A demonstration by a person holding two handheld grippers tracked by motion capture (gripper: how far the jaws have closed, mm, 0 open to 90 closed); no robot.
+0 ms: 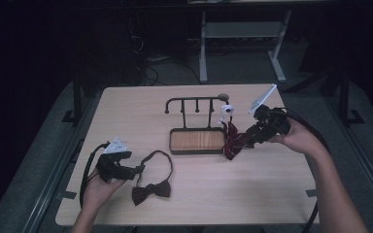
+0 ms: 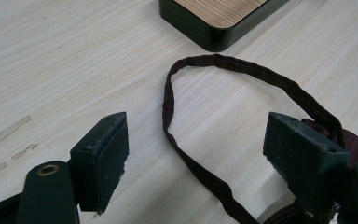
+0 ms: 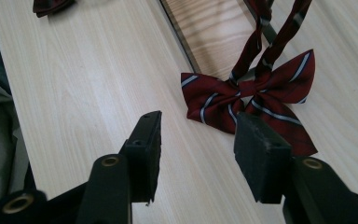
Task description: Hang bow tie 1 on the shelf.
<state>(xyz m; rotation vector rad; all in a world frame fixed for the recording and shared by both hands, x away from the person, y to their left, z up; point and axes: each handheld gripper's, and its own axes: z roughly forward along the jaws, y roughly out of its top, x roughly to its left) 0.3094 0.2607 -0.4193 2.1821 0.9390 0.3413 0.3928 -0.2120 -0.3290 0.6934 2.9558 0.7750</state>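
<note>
A dark brown bow tie (image 1: 150, 190) lies on the table near the front, its strap (image 2: 168, 107) curving in a loop toward the rack. My left gripper (image 1: 139, 170) is open just left of it, and in the left gripper view (image 2: 196, 158) the strap runs between the jaws without being touched. A red striped bow tie (image 3: 247, 98) hangs by its strap from the right end of the rack (image 1: 194, 101), its bow resting on the table beside the base. My right gripper (image 1: 244, 139) is open right of it, the jaws (image 3: 198, 130) just short of the bow.
The rack has a black metal bar with hooks over a wooden base (image 1: 196, 141) with a dark rim (image 2: 214, 39). A small white object (image 1: 227, 110) sits at the bar's right end. Beyond the table stand a desk frame (image 1: 204, 48) and cables.
</note>
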